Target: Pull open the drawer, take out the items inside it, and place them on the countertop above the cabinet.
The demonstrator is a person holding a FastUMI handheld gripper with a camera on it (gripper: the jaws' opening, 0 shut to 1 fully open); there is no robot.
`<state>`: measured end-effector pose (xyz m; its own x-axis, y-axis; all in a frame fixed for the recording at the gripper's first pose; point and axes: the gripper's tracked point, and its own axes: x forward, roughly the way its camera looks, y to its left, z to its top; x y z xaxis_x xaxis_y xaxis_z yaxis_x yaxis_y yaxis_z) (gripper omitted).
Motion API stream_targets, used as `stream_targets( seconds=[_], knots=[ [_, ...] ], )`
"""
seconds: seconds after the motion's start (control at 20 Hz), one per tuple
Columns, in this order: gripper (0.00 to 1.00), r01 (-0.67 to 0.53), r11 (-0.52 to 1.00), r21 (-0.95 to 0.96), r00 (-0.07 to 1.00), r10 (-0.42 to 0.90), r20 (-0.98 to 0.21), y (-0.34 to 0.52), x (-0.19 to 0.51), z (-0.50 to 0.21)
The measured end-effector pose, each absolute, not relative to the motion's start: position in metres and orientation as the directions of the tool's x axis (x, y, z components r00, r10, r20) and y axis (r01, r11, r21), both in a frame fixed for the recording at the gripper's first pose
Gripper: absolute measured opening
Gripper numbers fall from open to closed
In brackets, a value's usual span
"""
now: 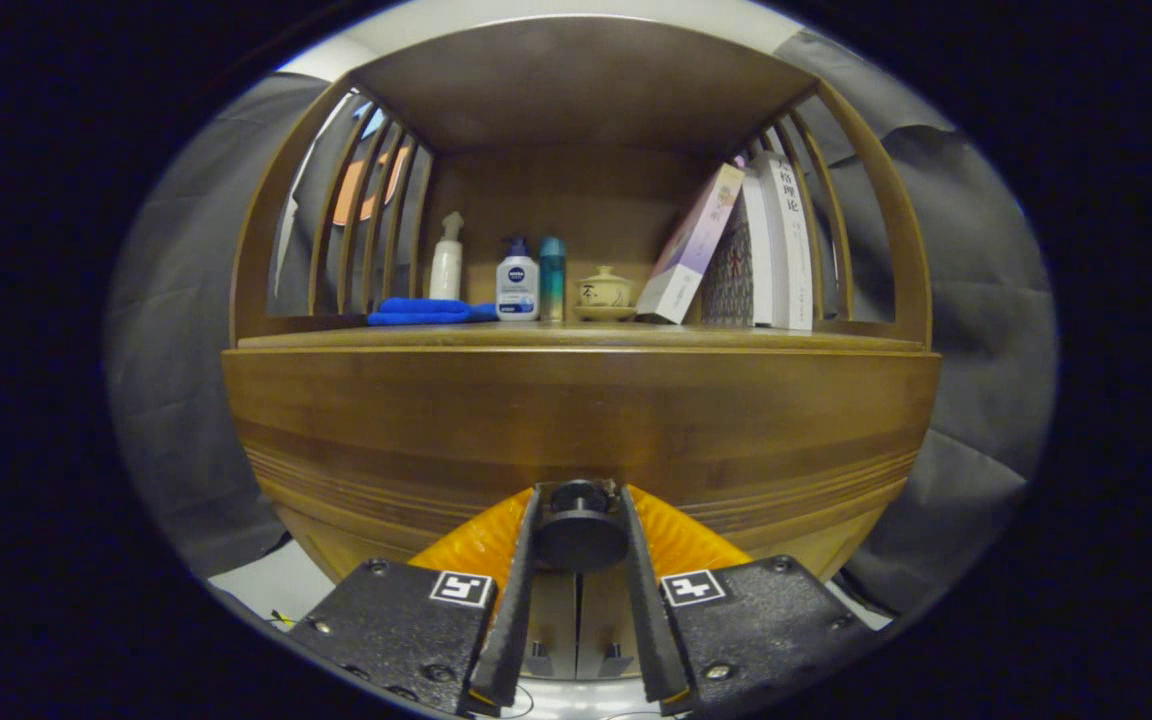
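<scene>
Now gripper (579, 500) fingers clamp the drawer (576, 420) knob (579, 528) between them

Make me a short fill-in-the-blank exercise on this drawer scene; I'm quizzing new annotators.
1. The gripper has its fingers on either side of the round dark ____ of the wooden drawer front.
2. The folded blue cloth lies on the ____ above the drawer.
3. The lidded ceramic teacup stands between the teal bottle and the leaning ____.

Missing words: knob; countertop; books
</scene>
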<state>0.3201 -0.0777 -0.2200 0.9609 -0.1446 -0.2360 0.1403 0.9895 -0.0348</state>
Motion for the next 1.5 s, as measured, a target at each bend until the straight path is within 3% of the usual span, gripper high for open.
stream_targets(
  seconds=[0.15, 0.35, 1.0, 1.5],
  knots=[
    [0.41, 0.16, 0.987, -0.022, 0.951, -0.16, -0.264, -0.077, 0.316, -0.22],
    [0.38, 0.163, 0.986, -0.021, 0.95, -0.162, -0.265, -0.075, 0.295, -0.22],
    [0.38, 0.117, 0.993, -0.024, 0.949, -0.118, -0.293, -0.063, 0.169, -0.221],
    [0.37, 0.066, 0.998, -0.023, 0.951, -0.07, -0.301, -0.055, 0.115, -0.225]
  ],
)
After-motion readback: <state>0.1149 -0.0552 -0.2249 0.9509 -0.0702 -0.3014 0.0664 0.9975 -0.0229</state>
